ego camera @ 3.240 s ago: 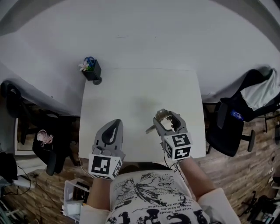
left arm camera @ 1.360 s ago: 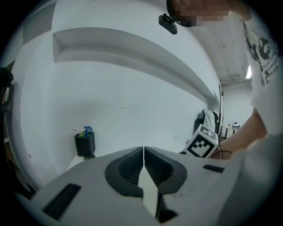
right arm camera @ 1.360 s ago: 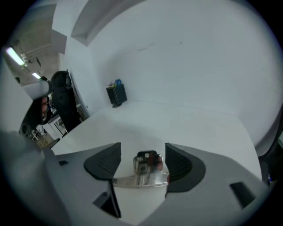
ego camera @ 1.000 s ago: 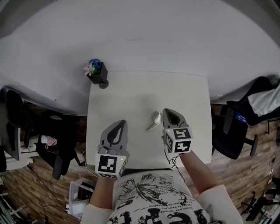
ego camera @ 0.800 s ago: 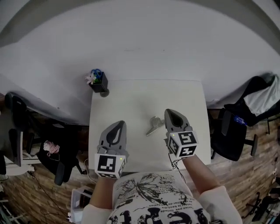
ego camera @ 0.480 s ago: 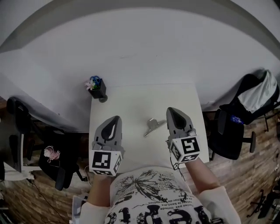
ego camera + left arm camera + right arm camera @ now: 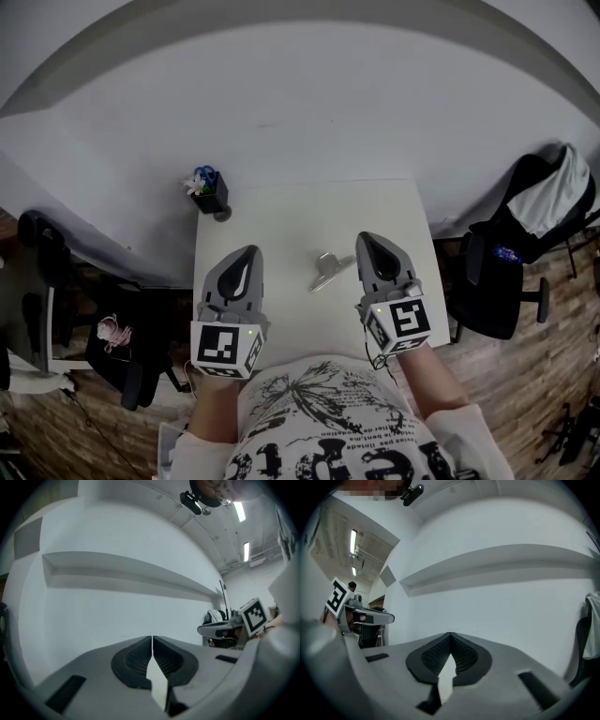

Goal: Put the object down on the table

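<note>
1. Your left gripper [image 7: 248,253] is clenched. In the left gripper view its two dark ribbed pads [image 7: 136,660] meet along one thin line at the tip, with nothing between them.
2. Your right gripper [image 7: 367,238] is clenched too. In the right gripper view its jaws come together at a point, and only the pale wall shows beyond them.
3. The metal object [image 7: 325,269] lies flat on the white table [image 7: 300,208], and neither gripper holds it. It is a small silvery piece, set on a slant between your two grippers and nearer the right one, just beside that gripper's jaws.
4. Both grippers point away from you over the near half of the table. They run roughly parallel, and their marker cubes [image 7: 223,348] sit closest to your body.
5. Each gripper camera catches the other gripper at the edge of its frame. The right one shows at the right side of the left gripper view, and the left one at the left side of the right gripper view.
6. A small dark pot with flowers [image 7: 208,187] stands at the far left corner of the table, well apart from the object.
7. A dark chair [image 7: 511,262] with pale cloth draped over it stands off the table's right side.
</note>
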`<act>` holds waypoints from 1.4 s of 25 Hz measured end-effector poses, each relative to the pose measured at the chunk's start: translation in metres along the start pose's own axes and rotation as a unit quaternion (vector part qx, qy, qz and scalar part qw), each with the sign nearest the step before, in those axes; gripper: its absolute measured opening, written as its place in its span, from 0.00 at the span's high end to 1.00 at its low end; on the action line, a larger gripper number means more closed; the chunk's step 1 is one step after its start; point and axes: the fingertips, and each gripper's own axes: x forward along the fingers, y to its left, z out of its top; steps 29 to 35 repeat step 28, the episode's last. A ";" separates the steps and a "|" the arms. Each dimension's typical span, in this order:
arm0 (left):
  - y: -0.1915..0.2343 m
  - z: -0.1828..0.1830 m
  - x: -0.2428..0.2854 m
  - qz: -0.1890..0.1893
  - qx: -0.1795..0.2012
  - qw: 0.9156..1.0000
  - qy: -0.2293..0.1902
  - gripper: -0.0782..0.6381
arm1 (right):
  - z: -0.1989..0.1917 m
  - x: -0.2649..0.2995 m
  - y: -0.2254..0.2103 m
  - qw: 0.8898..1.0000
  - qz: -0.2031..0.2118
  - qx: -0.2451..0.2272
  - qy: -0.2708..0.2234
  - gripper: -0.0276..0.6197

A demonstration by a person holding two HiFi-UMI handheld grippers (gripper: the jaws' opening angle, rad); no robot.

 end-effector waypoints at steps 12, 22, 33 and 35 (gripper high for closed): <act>0.006 -0.006 -0.007 0.008 -0.004 1.000 0.007 0.87 | -0.011 0.001 0.012 1.000 0.009 -0.011 0.013 0.97; 0.004 -0.010 -0.004 0.007 -0.006 1.000 0.011 0.87 | -0.018 0.004 0.016 1.000 0.013 -0.009 0.022 0.97; 0.005 -0.014 -0.004 0.007 -0.006 1.000 0.016 0.87 | -0.023 0.006 0.016 1.000 0.011 -0.009 0.028 0.97; 0.005 -0.014 -0.004 0.007 -0.006 1.000 0.016 0.87 | -0.023 0.006 0.016 1.000 0.011 -0.009 0.028 0.97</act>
